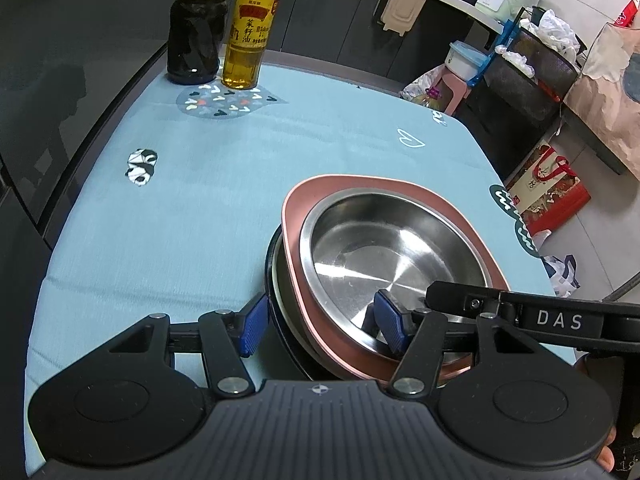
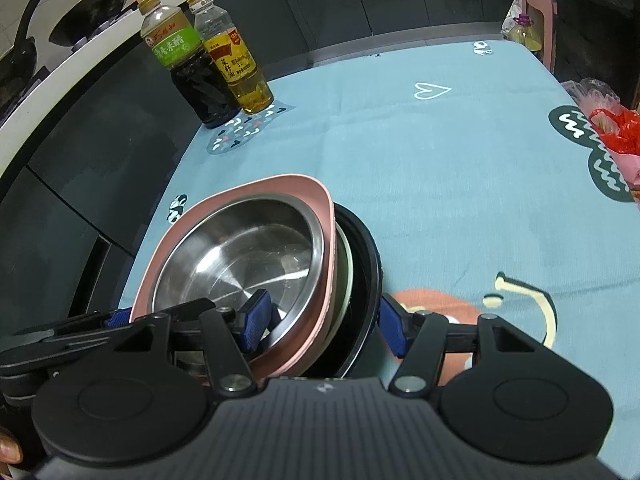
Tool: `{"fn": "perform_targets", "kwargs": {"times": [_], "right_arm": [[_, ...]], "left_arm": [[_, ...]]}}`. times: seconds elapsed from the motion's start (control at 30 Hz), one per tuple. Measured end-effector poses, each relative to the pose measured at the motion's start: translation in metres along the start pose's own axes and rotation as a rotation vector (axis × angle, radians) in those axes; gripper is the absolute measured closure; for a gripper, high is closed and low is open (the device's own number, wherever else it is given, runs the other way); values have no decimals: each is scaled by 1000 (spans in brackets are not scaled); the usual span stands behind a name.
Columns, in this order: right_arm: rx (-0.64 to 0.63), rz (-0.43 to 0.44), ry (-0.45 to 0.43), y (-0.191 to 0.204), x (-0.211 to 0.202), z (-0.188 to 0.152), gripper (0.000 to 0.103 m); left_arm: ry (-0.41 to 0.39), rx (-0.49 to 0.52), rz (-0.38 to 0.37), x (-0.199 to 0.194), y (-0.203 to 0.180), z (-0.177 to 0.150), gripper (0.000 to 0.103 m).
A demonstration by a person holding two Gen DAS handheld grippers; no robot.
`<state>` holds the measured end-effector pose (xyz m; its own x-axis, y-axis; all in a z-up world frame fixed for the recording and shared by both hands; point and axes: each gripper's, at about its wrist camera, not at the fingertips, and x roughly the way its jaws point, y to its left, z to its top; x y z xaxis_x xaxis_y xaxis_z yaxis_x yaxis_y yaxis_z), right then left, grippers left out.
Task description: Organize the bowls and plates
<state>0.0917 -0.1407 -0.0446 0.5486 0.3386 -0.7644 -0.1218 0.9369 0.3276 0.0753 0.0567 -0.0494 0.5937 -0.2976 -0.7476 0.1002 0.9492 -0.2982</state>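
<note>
We have the dishes gathered into one nested stack on the blue tablecloth [image 1: 168, 220], and both tongs sit astride its near rim. From the top down the stack reads: a stainless steel bowl [image 1: 384, 240], a pink square-rimmed plate [image 1: 294, 216] under it, then a pale dish of which only an edge shows, and a black bowl [image 2: 370, 264] at the bottom.

Our left gripper [image 1: 320, 322] has its blue pads apart, one pad outside the stack's left wall and the other down inside the steel bowl; no pad visibly presses on the rims between them. Our right gripper [image 2: 324, 326] mirrors this, spread wide, with its left pad inside the steel bowl and its right pad outside the black bowl. Each gripper's arm crosses the other's view just beside its inner pad.

Ahead of the tongs, well apart from the stack, stand a dark vinegar bottle [image 1: 196, 28] and a yellow oil bottle [image 1: 248, 36].

We judge the stacking largely done: no loose plate or bowl appears on the cloth. What may remain is squaring the off-centre pink plate, or lifting the stack elsewhere.
</note>
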Motion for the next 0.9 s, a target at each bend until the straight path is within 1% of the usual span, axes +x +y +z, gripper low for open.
{"fn": "perform_targets", "kwargs": {"times": [0.43,0.9], "right_arm": [[4,10,-23,-12,8,25,50],[33,3,-83,-27,17,63,50]], "left_arm": [[-15,9,12,14,-9,27,49],[-44,35,15,37,-24,71,49]]}}
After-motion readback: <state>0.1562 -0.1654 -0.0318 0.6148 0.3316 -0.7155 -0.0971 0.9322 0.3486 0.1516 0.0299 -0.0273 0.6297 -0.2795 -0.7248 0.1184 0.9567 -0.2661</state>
